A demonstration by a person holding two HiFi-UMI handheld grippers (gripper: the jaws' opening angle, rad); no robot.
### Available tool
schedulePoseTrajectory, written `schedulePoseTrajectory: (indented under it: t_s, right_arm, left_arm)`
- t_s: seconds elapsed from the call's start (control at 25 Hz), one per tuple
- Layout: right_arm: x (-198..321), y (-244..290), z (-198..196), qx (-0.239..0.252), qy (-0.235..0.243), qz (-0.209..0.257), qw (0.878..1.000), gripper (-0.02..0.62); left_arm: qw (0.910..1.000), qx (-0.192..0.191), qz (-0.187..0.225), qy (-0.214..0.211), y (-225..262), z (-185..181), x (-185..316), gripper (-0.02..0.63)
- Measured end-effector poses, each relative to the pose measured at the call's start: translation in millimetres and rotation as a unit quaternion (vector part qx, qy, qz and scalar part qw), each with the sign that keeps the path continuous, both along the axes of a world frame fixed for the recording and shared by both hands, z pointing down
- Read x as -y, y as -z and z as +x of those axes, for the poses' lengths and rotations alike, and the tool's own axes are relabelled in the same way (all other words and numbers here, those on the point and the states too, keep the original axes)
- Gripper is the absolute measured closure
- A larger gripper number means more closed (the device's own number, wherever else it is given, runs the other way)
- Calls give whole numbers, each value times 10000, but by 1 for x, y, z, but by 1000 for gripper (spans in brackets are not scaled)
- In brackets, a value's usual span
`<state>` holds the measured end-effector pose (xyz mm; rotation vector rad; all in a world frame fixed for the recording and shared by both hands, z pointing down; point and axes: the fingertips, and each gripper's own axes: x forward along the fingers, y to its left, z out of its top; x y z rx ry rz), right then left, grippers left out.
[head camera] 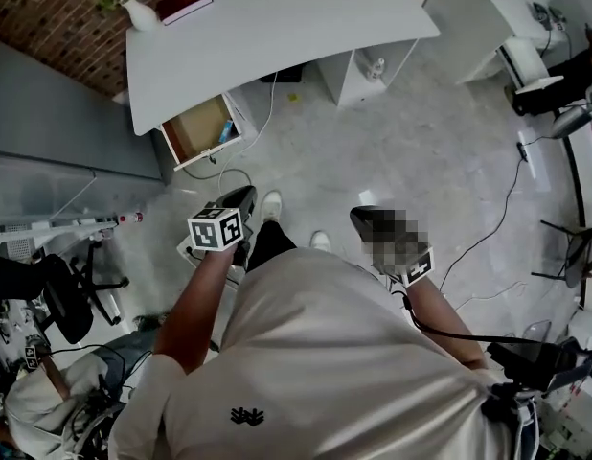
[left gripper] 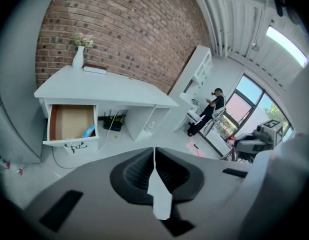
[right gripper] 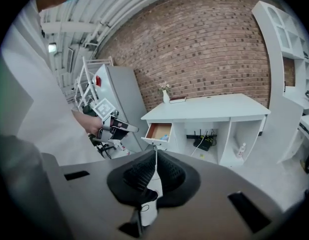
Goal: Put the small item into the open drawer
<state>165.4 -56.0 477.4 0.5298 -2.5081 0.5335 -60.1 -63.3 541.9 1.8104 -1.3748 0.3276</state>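
A long white desk [head camera: 277,27] stands against the brick wall on the far side of the room, well apart from the person, who stands on the pale floor [head camera: 392,142] facing it. Both bare forearms reach forward from the body at about waist height: the left forearm [head camera: 195,305] stretches ahead with the hand wrapped round the left gripper [left gripper: 154,151], which aims toward the desk's left end, while the right forearm [head camera: 444,319] is bent and carries the right gripper [right gripper: 155,154] just beside the body, aimed the same way. Under the desk's left end the drawer [head camera: 191,127] is pulled out, its brown inside showing. Both tools are clenched, jaws together with nothing between them. On the far left corner of the desk top a white vase [head camera: 140,12] of flowers stands just beside a dark red book [head camera: 184,3]. The small blue item [head camera: 225,130] lies inside the drawer against its right side.
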Motion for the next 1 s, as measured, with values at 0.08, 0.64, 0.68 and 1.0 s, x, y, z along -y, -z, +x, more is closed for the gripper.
schedulePoseTrajectory:
  t_s: [0.08, 0.64, 0.68, 1.0]
  right_arm:
    - [-10, -2, 3, 16, 159, -13, 9999, 561]
    - [-39, 13, 15, 263, 582, 107, 9979, 562]
    - [-40, 14, 14, 270, 593, 124, 9978, 561]
    - [-57, 24, 22, 338, 696, 276, 9966, 563]
  left_arm:
    - [9998, -39, 164, -146, 15, 23, -13, 575]
    - [9920, 332, 707, -989, 81, 111, -56, 575]
    - [9918, 353, 734, -987, 82, 111, -57, 575]
    - [9918, 412, 832, -873, 91, 120, -76, 575]
